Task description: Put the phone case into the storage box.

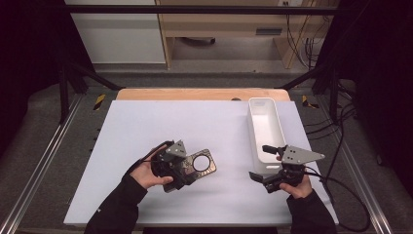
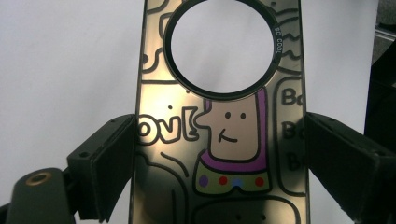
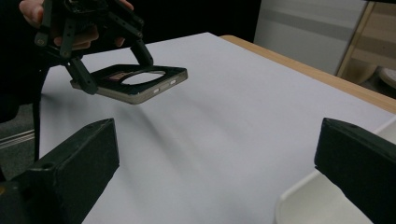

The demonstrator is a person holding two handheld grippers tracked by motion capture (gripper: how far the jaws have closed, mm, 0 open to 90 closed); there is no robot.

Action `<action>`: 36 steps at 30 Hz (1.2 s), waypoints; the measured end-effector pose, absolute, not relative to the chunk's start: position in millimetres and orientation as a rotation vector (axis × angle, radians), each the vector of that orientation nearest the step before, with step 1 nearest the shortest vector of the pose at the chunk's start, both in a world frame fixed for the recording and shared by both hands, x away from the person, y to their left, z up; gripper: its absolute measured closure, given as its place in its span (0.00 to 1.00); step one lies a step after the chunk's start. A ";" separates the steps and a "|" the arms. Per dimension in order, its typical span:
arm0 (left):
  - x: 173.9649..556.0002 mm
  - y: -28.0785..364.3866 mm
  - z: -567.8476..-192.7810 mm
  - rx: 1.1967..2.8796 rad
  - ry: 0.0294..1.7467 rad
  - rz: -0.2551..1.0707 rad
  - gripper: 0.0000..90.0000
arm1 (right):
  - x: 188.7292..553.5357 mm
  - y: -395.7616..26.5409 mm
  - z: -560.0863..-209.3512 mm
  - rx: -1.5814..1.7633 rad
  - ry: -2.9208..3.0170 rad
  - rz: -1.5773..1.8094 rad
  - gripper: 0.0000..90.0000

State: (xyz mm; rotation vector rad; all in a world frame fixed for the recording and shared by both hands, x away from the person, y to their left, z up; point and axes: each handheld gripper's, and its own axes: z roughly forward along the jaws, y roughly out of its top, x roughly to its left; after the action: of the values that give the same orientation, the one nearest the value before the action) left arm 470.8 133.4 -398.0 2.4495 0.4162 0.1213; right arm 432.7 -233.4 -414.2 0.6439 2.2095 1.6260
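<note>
**Phone case clamped in the left jaws, right jaws wide and empty**

The left gripper (image 1: 181,168) holds a phone case (image 1: 198,165) by its two long edges. In the left gripper view the case (image 2: 219,140) runs straight up between the jaws toward 12 o'clock, one black pad pressing its edge at 9 o'clock and the other at 3 o'clock. The case has a shiny, mirror-like back with cartoon doodles, a smiling figure with a purple outline, and a large round cut-out near its far end. Seen from the right gripper view, the case (image 3: 135,84) hangs roughly level, clear of the white surface (image 3: 224,140), with the left gripper (image 3: 109,77) gripping it from above.

In the high view the case sits at about 7 o'clock from the middle of the surface (image 1: 160,122), sticking out of the left gripper toward 3 o'clock. The left hand (image 1: 151,173) wraps the gripper body.

The right gripper (image 1: 265,165), held by the right hand (image 1: 297,185), is at about 4 o'clock on the surface, just beside the near end of a long white tray (image 1: 265,129). Its jaws stand wide apart with nothing between them, pointing toward the case, which lies well apart from them. A corner of the tray (image 3: 317,200) shows by the right-hand jaw.
</note>
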 end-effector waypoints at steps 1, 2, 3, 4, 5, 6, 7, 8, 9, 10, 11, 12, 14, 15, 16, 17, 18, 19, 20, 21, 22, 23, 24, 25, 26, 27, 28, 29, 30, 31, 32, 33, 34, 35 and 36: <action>470.6 133.1 -397.4 2.453 0.409 0.123 0.13 | 433.1 -231.8 -414.5 0.637 2.217 1.629 0.00; 470.2 132.5 -396.8 2.453 0.406 0.125 0.13 | 433.6 -229.9 -414.8 0.634 2.223 1.634 0.01; 470.0 132.0 -396.2 2.453 0.401 0.122 0.13 | 434.1 -228.2 -415.1 0.629 2.233 1.632 0.01; 469.8 131.5 -395.6 2.455 0.394 0.120 0.13 | 434.4 -226.4 -415.4 0.624 2.244 1.629 0.01; 469.4 130.8 -395.2 2.454 0.391 0.123 0.13 | 434.6 -224.5 -415.7 0.619 2.254 1.626 0.01; 469.2 130.2 -395.1 2.452 0.389 0.117 0.13 | 434.6 -222.7 -415.8 0.615 2.264 1.621 0.01; 469.1 129.7 -394.6 2.459 0.381 0.119 0.13 | 434.8 -221.0 -415.9 0.609 2.271 1.621 0.01; 468.8 129.0 -394.6 2.461 0.379 0.116 0.13 | 434.9 -219.4 -415.9 0.604 2.278 1.626 0.01; 468.6 128.2 -394.5 2.463 0.375 0.113 0.13 | 435.1 -217.9 -415.8 0.597 2.283 1.629 0.01; 468.2 127.5 -394.5 2.463 0.371 0.115 0.13 | 435.1 -216.5 -415.7 0.596 2.286 1.632 0.01; 468.0 126.8 -394.3 2.465 0.367 0.110 0.13 | 435.3 -215.3 -415.7 0.593 2.290 1.637 0.01; 467.7 126.0 -394.1 2.467 0.362 0.109 0.13 | 435.4 -213.9 -415.7 0.591 2.296 1.636 0.01; 467.2 124.7 -392.9 2.469 0.351 0.104 0.13 | 435.6 -211.5 -415.6 0.579 2.307 1.632 0.01; 466.8 123.9 -392.4 2.469 0.345 0.101 0.13 | 435.7 -210.7 -415.5 0.575 2.312 1.633 0.01; 466.4 123.2 -391.6 2.470 0.339 0.101 0.13 | 435.8 -209.9 -415.5 0.571 2.315 1.635 0.01; 466.2 122.4 -390.9 2.473 0.333 0.097 0.13 | 436.0 -209.0 -415.4 0.569 2.320 1.637 0.01; 465.9 121.5 -390.5 2.476 0.328 0.099 0.13 | 436.0 -208.1 -415.2 0.566 2.323 1.637 0.01; 465.5 120.7 -390.1 2.478 0.322 0.098 0.13 | 436.1 -207.0 -415.0 0.559 2.328 1.636 0.01; 465.3 119.9 -389.7 2.479 0.318 0.094 0.13 | 436.1 -205.9 -414.8 0.552 2.334 1.634 0.01; 465.0 119.1 -389.2 2.481 0.311 0.093 0.13 | 436.2 -204.8 -414.4 0.547 2.339 1.631 0.01; 464.8 118.3 -388.8 2.480 0.308 0.091 0.13 | 436.3 -203.6 -414.2 0.539 2.345 1.635 0.01; 464.7 117.7 -388.1 2.486 0.300 0.089 0.13 | 436.4 -202.5 -413.8 0.532 2.351 1.635 0.01; 464.5 116.9 -387.7 2.485 0.296 0.091 0.13 | 436.6 -201.3 -413.5 0.525 2.354 1.633 0.01; 464.5 116.3 -387.5 2.485 0.293 0.086 0.13 | 436.7 -200.1 -413.1 0.521 2.359 1.628 0.01; 464.2 115.7 -386.8 2.490 0.286 0.088 0.13 | 437.0 -198.9 -412.7 0.517 2.362 1.626 0.02; 464.0 115.2 -386.4 2.490 0.282 0.087 0.13 | 437.2 -197.9 -412.5 0.514 2.364 1.630 0.02; 463.8 114.6 -385.9 2.492 0.276 0.084 0.13 | 437.6 -197.0 -412.4 0.511 2.369 1.635 0.02; 463.4 114.1 -385.1 2.494 0.271 0.086 0.13 | 438.0 -196.0 -412.4 0.509 2.374 1.634 0.02; 463.3 113.6 -384.6 2.492 0.267 0.081 0.13 | 438.3 -195.1 -412.5 0.505 2.375 1.629 0.02; 463.0 112.9 -383.8 2.493 0.262 0.080 0.13 | 438.5 -194.1 -412.7 0.501 2.378 1.626 0.02; 463.0 112.1 -383.1 2.492 0.258 0.081 0.13 | 438.8 -193.1 -412.8 0.497 2.385 1.623 0.02; 462.8 111.2 -382.4 2.492 0.255 0.079 0.13 | 438.9 -191.9 -412.8 0.490 2.389 1.620 0.02; 462.8 110.4 -382.0 2.491 0.249 0.076 0.13 | 439.0 -190.7 -412.8 0.484 2.393 1.619 0.02; 462.6 109.6 -381.3 2.493 0.245 0.078 0.13 | 439.2 -189.6 -412.7 0.480 2.394 1.616 0.02; 462.4 108.7 -381.1 2.495 0.243 0.077 0.13 | 439.2 -188.7 -412.5 0.477 2.393 1.617 0.02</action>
State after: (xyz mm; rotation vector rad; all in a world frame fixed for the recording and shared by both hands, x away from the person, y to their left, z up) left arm 462.4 108.7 -381.1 2.4950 0.2434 0.0773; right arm 439.2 -188.7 -412.5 0.4773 2.3926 1.6171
